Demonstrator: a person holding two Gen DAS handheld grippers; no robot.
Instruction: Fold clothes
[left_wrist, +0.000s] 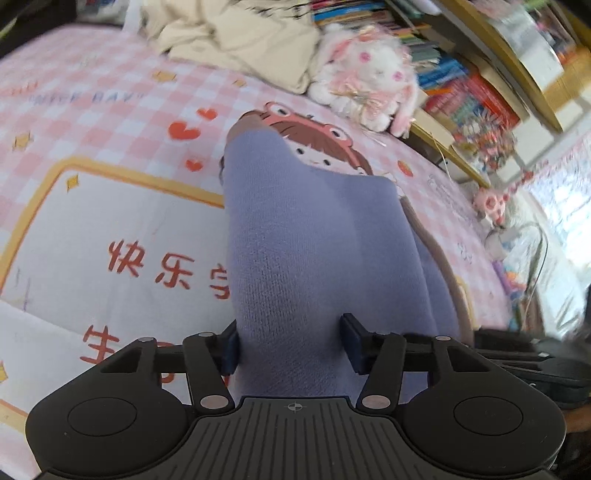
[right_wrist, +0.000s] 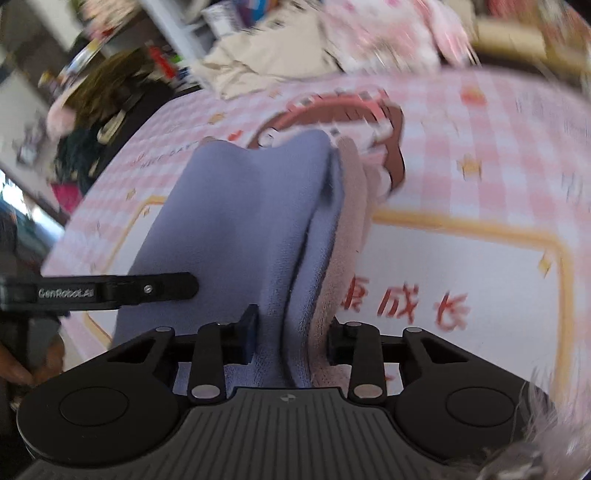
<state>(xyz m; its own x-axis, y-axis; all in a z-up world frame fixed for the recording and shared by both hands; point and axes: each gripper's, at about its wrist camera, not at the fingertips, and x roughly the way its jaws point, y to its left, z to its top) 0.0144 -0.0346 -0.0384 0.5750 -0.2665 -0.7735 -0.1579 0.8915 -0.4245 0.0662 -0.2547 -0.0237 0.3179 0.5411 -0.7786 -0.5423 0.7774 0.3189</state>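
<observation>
While both views are smeared by motion blur, the main relations remain legible. In the left wrist view, the left tongs sit at 6 o'clock with their dark blue pads pressed against either side of a thick bunch of lavender-blue knitted fabric garment; the tongs are clenched on it. The garment runs from the tongs toward 12 o'clock and drapes over the pink-and-white checked bedspread, covering part of its printed cartoon girl in a frog hat. Red Chinese characters and an orange-framed white panel lie at 9 o'clock. A white-and-pink plush rabbit sits at 1 o'clock, just beside a crumpled cream-coloured cloth pile at 12 o'clock. A wooden bookshelf packed with colourful books stands at 2 o'clock.

In the right wrist view, the right tongs at 6 o'clock grasp a folded edge of the same garment, whose layers show a pale pinkish-beige inner face on the 3 o'clock side; the pads touch the fabric on both sides. The garment rises toward 12 o'clock above the bedspread. One black finger of the left tongs, lettered "GenRobot.AI", enters from 9 o'clock and overlaps the garment's edge.
</observation>
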